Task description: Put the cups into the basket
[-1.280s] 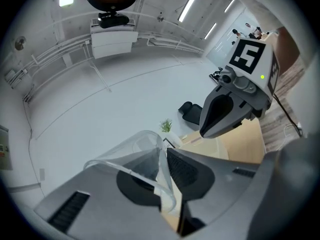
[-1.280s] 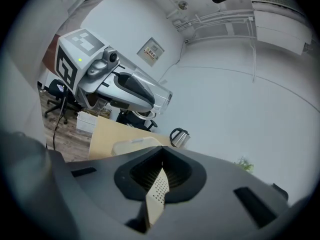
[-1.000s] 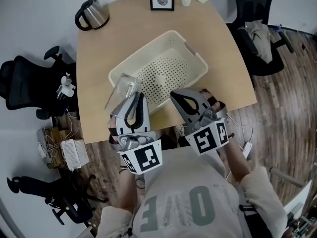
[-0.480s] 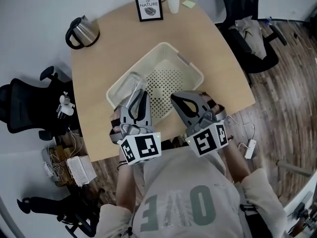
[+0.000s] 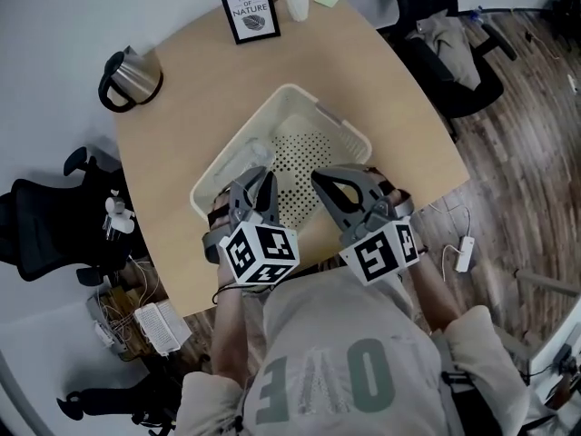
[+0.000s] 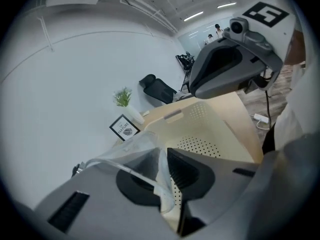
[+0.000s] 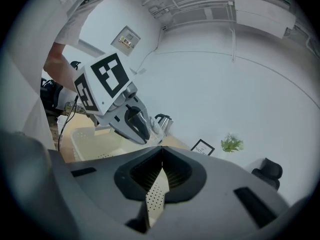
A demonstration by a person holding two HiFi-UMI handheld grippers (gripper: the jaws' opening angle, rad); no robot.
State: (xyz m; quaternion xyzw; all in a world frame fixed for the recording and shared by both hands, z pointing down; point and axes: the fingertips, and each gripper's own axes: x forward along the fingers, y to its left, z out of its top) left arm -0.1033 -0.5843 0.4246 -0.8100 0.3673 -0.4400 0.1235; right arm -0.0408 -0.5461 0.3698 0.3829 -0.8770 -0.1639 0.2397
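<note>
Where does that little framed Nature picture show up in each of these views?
Head view: framed picture near the top edge, left of centre.
Left gripper view: left of centre, beyond the cream basket.
Right gripper view: right of centre.
Shared landmark: cream basket.

Clear glossy plastic cup (image 6: 131,148), matt perforated plastic basket (image 5: 343,123), smooth wooden table (image 5: 182,107).
</note>
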